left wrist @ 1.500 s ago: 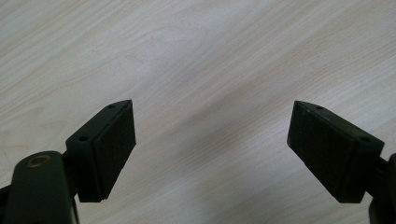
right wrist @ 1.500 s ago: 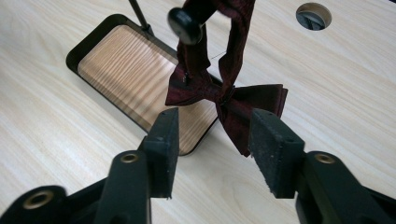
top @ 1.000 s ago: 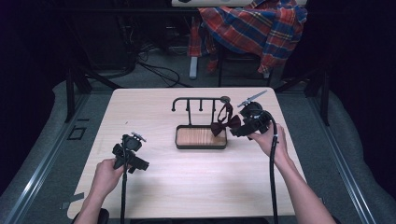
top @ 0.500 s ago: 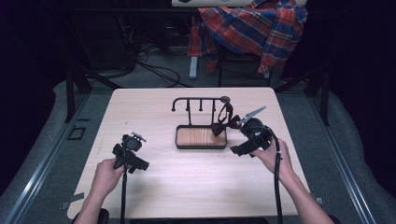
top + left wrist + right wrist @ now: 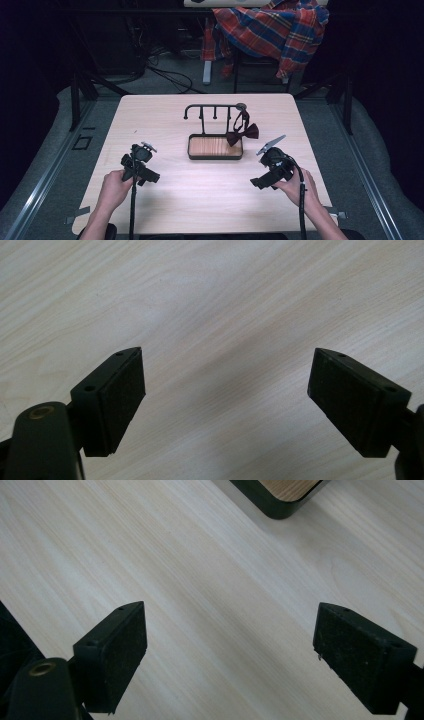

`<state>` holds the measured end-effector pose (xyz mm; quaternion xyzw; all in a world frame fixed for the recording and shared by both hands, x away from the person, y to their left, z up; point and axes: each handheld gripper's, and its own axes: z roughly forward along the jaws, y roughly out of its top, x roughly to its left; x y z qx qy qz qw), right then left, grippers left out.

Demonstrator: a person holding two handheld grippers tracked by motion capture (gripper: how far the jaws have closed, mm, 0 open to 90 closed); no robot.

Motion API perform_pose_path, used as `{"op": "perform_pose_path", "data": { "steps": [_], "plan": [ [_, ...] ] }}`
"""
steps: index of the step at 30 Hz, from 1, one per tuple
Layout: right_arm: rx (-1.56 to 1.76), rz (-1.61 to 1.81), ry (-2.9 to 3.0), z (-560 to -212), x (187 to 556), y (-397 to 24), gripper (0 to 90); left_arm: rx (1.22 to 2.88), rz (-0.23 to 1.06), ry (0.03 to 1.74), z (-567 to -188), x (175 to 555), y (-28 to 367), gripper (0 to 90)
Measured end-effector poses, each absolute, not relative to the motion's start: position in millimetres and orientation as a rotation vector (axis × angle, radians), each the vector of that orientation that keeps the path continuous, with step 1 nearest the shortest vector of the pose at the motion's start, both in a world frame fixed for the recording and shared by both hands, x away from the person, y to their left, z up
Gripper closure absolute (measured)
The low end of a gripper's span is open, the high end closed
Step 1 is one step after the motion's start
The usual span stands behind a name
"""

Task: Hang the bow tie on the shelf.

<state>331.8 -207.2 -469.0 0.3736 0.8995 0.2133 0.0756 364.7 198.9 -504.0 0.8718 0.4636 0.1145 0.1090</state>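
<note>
Hanging spot: bow tie (image 5: 243, 134) dangles off the right end of the black rack (image 5: 212, 111), over the tray's (image 5: 215, 156) right edge.
Right tongs (image 5: 256, 182): near the tray's lower right, wide apart, just been opening, nothing between them.
Left tongs (image 5: 145, 176): lower left of the tray, wide, over bare worktop (image 5: 200, 190).

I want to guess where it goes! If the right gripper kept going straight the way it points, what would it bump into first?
Probably just the bare table. The right gripper has open jaws with nothing between them, and the tray corner sits off to the side, farther ahead.
</note>
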Motion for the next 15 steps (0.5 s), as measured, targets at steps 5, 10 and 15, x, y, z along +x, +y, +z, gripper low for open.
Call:
{"op": "perform_pose_path", "data": {
  "steps": [5,10,15],
  "plan": [
    [1.139,0.68,2.676,-469.7,322.2,-216.0,12.9,2.567,0.34,1.367,-503.9,364.6,198.1,15.3],
    [1.169,0.69,2.689,-471.4,324.1,-222.8,8.6,2.576,0.34,1.36,-503.5,364.1,196.8,15.3],
    [1.158,0.643,2.717,-474.5,324.7,-221.4,8.7,2.572,0.344,1.36,-503.9,364.2,197.0,15.3]
  ]
}}
